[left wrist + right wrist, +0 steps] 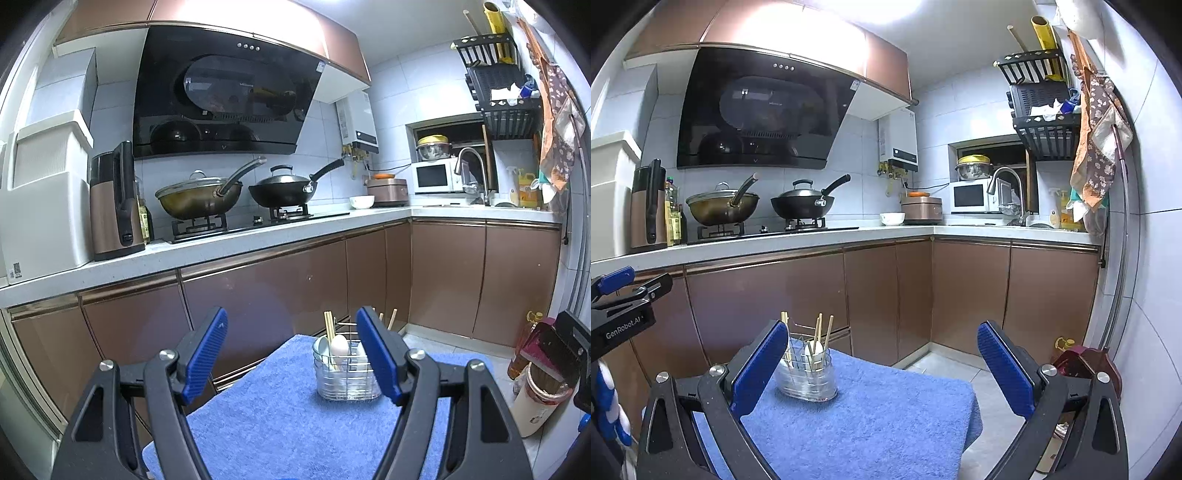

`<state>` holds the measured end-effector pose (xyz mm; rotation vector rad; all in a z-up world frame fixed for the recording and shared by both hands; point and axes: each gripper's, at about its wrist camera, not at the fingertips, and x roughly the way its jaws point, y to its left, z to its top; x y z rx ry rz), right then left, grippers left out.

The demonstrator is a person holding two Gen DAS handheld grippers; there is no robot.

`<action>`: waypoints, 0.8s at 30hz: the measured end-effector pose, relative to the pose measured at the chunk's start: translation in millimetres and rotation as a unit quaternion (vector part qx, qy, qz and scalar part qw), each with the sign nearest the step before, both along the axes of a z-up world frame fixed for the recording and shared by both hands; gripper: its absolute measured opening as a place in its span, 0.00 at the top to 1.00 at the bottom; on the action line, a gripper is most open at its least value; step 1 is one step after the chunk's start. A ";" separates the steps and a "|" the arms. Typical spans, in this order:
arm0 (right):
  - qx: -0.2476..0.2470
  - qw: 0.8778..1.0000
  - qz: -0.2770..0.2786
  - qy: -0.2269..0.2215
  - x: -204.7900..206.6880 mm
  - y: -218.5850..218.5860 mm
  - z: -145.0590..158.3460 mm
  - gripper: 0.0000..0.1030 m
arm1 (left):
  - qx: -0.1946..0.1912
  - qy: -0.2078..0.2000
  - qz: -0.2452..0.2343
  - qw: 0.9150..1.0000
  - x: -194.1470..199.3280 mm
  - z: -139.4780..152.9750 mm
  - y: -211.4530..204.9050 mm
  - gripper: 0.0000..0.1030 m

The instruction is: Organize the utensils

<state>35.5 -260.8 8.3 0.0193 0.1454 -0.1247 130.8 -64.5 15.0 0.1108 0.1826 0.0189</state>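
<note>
Utensil holder (807, 376) on blue towel (871, 413), chopsticks (817, 338), white spoons (339, 347) inside

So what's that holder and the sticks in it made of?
The holder looks like clear plastic or glass: you can see through its glossy wall. It has a thin metal wire frame on top. The sticks look like pale bamboo or wood, matte.

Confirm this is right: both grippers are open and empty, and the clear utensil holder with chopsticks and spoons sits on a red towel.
Not quite. The towel is blue, as both wrist views show. The rest holds: left gripper and right gripper are open and empty, and the utensil holder carries chopsticks and spoons.
</note>
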 end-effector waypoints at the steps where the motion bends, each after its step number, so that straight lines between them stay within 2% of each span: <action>1: 0.000 1.000 -0.002 -0.002 -1.6 0.2 1.0 0.00 | 0.000 -0.001 -0.002 1.000 -1.3 1.0 0.3 0.31; 24: -0.006 0.999 -0.037 -0.019 -27.1 16.4 8.4 0.00 | -0.005 -0.014 -0.037 0.999 -22.2 8.4 15.7 0.31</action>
